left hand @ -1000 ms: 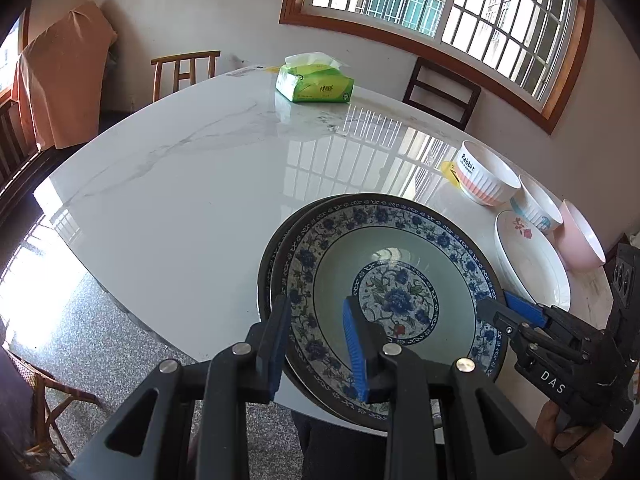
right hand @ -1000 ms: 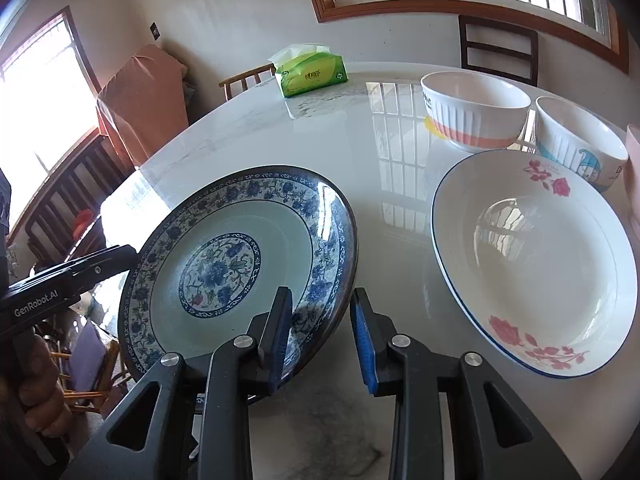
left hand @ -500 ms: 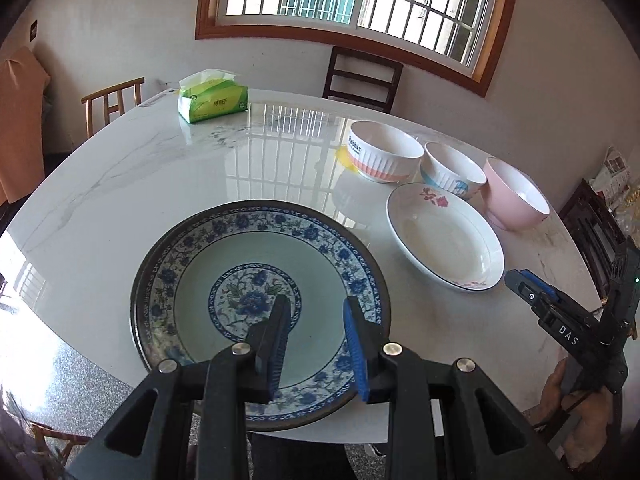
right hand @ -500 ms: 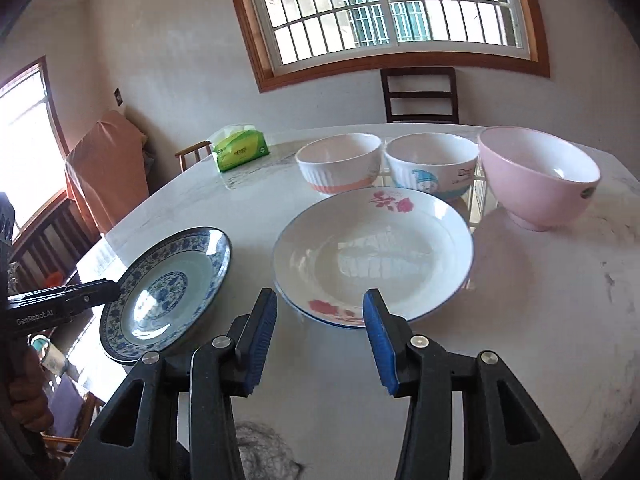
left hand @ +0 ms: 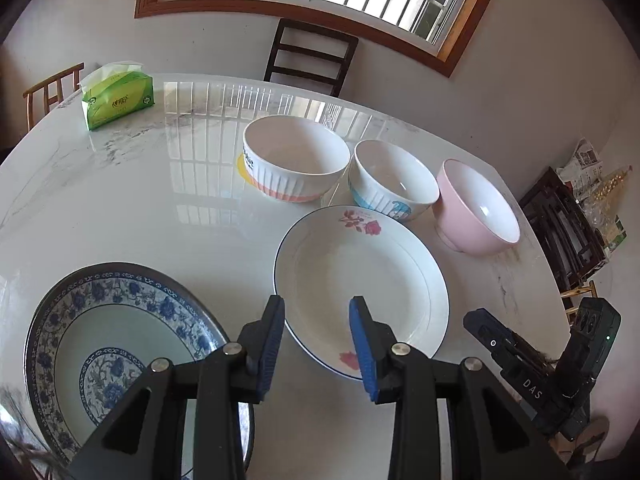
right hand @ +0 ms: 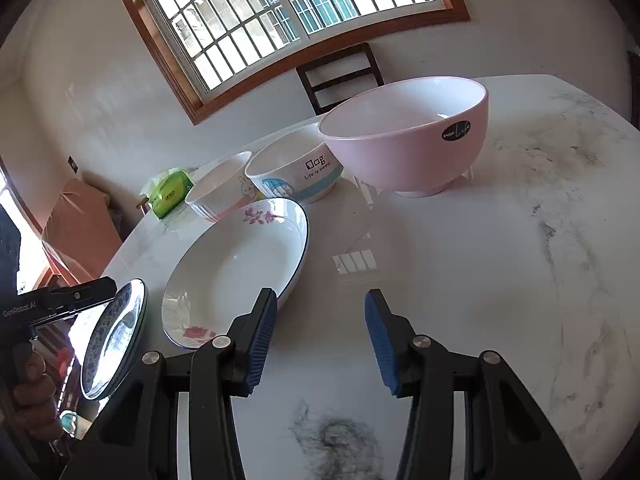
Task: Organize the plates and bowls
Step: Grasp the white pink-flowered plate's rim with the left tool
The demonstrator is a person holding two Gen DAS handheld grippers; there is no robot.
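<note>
The blue-patterned plate (left hand: 116,344) is seen lying flat, face up, at the near edge of the marble table (left hand: 168,208), with its rim overhanging that edge. Just beside it, further in, the white rose plate (left hand: 360,280) is laid flat, face up. Behind it three bowls are ranged upright in a row toward the far edge: the ribbed bowl (left hand: 294,158), the cartoon bowl (left hand: 394,180) and the pink bowl (left hand: 476,208). A green tissue pack (left hand: 116,96) is set near the far edge. The left gripper (left hand: 316,344) has just been opening; nothing is gripped. The right gripper (right hand: 320,340), over bare marble, is likewise released.
</note>
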